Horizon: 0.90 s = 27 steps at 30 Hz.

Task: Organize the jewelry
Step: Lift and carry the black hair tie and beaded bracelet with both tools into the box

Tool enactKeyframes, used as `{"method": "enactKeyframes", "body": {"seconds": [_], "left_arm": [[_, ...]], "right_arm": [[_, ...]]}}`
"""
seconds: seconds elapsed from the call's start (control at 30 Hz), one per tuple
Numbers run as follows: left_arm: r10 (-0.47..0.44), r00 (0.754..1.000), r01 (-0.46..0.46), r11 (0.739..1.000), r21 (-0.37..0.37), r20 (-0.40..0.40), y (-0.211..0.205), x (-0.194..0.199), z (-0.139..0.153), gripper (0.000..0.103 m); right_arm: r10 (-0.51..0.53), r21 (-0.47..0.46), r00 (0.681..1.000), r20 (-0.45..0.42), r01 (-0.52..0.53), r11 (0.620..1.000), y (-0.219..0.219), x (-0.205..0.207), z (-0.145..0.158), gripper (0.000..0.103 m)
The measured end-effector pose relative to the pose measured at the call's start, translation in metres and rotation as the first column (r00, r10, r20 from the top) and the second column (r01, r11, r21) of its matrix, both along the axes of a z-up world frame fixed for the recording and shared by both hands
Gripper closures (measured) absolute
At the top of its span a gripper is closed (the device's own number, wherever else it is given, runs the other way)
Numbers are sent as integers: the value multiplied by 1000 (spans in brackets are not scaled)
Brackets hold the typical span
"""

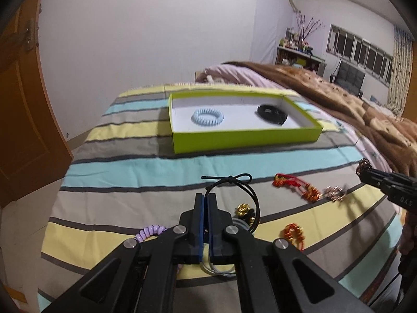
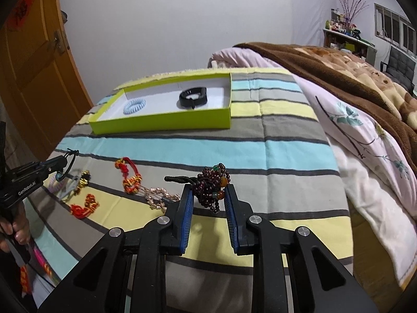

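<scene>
the left gripper (image 1: 206,198) has its fingers pressed together on a thin black cord bracelet (image 1: 234,190), which loops up off the striped bedspread (image 1: 130,172). the right gripper (image 2: 208,195) holds its fingers partly apart, pinching a bunched dark bead bracelet (image 2: 212,185) between the blue pads (image 2: 186,224). just beyond them red and gold bracelets (image 2: 130,177) lie loose on the cloth, and farther back the green box (image 2: 161,124) holds a pale blue coil band (image 2: 134,106) and a black watch band (image 2: 193,96).
</scene>
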<state>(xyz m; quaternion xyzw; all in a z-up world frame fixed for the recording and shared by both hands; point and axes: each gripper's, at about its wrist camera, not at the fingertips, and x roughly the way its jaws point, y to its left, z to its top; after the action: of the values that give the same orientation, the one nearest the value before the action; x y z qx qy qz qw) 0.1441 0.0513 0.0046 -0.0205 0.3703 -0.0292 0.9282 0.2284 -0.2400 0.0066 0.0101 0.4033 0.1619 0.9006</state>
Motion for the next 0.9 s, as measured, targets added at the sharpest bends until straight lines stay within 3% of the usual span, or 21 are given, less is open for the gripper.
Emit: {"method": "enactKeyframes", "body": {"seconds": [0.47, 0.9], "left_arm": [[-16, 997, 18, 1000, -22, 69, -17, -15, 33, 102], [-28, 995, 28, 1000, 0, 92, -26, 31, 48, 102]], "right_arm": [[38, 20, 996, 80, -40, 999, 9, -14, 33, 78], [101, 3, 988, 119, -102, 995, 36, 19, 49, 78]]}}
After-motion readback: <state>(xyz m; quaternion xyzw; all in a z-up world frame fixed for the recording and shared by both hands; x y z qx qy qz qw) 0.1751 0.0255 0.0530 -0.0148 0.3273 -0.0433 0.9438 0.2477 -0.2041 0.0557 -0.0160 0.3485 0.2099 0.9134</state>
